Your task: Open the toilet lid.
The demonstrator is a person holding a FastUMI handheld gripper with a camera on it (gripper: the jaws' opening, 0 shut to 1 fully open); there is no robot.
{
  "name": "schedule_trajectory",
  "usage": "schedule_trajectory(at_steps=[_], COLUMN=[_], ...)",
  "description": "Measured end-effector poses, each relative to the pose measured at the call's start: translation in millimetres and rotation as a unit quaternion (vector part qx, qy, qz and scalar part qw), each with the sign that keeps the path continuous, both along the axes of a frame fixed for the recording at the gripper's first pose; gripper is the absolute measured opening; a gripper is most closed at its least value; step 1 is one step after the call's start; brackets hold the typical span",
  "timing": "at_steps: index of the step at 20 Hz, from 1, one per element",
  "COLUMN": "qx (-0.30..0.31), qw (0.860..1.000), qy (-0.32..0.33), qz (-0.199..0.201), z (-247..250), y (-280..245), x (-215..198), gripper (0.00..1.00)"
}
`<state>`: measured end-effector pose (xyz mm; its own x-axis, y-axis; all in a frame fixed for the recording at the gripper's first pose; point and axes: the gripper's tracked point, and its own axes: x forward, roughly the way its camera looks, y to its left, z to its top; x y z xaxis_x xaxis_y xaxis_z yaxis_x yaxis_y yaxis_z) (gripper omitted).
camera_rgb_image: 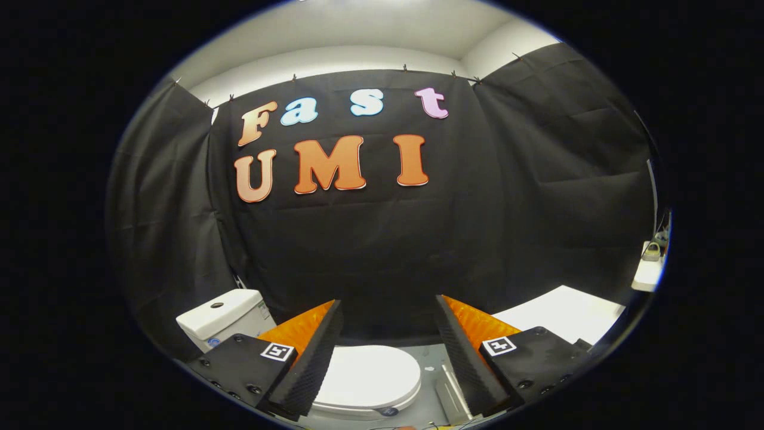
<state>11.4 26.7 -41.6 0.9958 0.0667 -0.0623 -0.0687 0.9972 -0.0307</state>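
The gripper [388, 310] is released, its fingers spread wide and holding nothing. The toilet lid [370, 376] lies closed and flat between them, low and near. The tank [224, 316] stands to the left, beside the left finger. A white board [561, 313] lies to the right.

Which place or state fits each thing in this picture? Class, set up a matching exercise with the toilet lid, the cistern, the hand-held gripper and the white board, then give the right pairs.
Things:
1. toilet lid
2. cistern
3. hand-held gripper
4. white board

Places or states:
A. beyond the right finger, lying flat
B. open, fingers spread wide with nothing between their tips
C. down and closed, seen low between the two fingers
D. beyond the left finger, against the black cloth wall, with a round button on top

Pairs: 1-C, 2-D, 3-B, 4-A
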Motion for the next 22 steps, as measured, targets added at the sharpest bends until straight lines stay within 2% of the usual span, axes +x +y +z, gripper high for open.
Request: schedule_trajectory(at_steps=[2, 5, 12, 16, 22], qx=[0.022, 0.075, 0.192, 0.278, 0.349], qw=[1.0, 0.996, 0.972, 0.94, 0.894], qy=[0.018, 0.049, 0.125, 0.188, 0.257], qz=[0.013, 0.0, -0.047, -0.057, -0.111], z=[-24, -77, -200, -261, -371], y=[8, 6, 3, 2, -18], x=[-4, -13, -20, -35, -28], gripper=[0.99, 0.99, 0.98, 0.98, 0.99])
